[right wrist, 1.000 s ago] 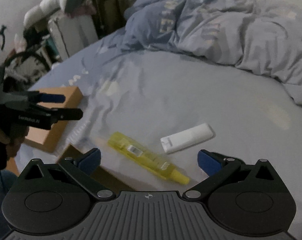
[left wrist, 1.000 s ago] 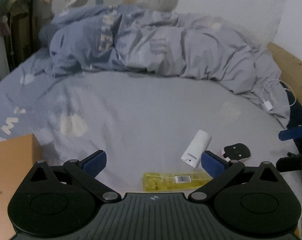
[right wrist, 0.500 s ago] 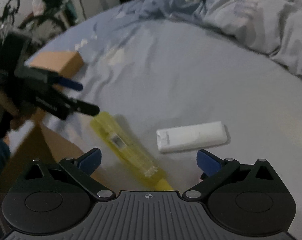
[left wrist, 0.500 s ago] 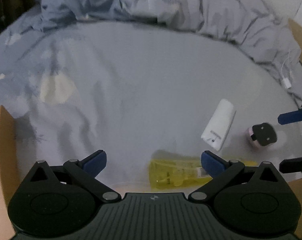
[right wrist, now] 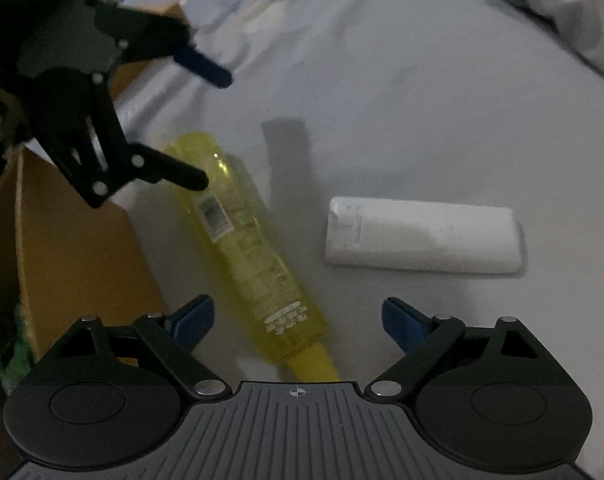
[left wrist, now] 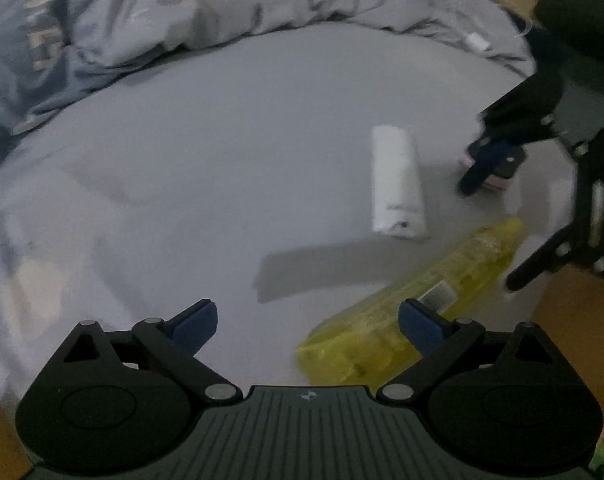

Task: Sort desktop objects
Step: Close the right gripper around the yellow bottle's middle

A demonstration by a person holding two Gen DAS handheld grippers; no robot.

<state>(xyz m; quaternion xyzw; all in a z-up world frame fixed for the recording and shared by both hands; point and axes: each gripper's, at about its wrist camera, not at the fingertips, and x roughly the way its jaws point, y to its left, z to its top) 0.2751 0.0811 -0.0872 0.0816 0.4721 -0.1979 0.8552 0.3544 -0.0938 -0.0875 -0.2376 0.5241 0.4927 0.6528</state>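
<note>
Though both sets of jaws stand wide and empty, the right gripper (right wrist: 297,318), just narrowing, hides the yellow bottle's (right wrist: 245,240) tip, and the left gripper (left wrist: 308,326) hides its base.

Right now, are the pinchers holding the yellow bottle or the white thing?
Nothing is held. The left gripper and right gripper are both open above the yellow bottle; the right's jaws have just been closing. The white remote lies untouched.

Lighting's pretty dim here. The see-through yellow plastic bottle (right wrist: 245,240) has a white barcode label and white lettering. The flat rectangular plastic remote (right wrist: 422,238) is plain white. The smooth bedsheet (left wrist: 221,160) is pale grey-blue, the crumpled quilt (left wrist: 141,12) blue-grey with cream letters. Both black grippers have blue fingertips (right wrist: 193,320), and the cardboard box (right wrist: 69,240) is brown.
</note>
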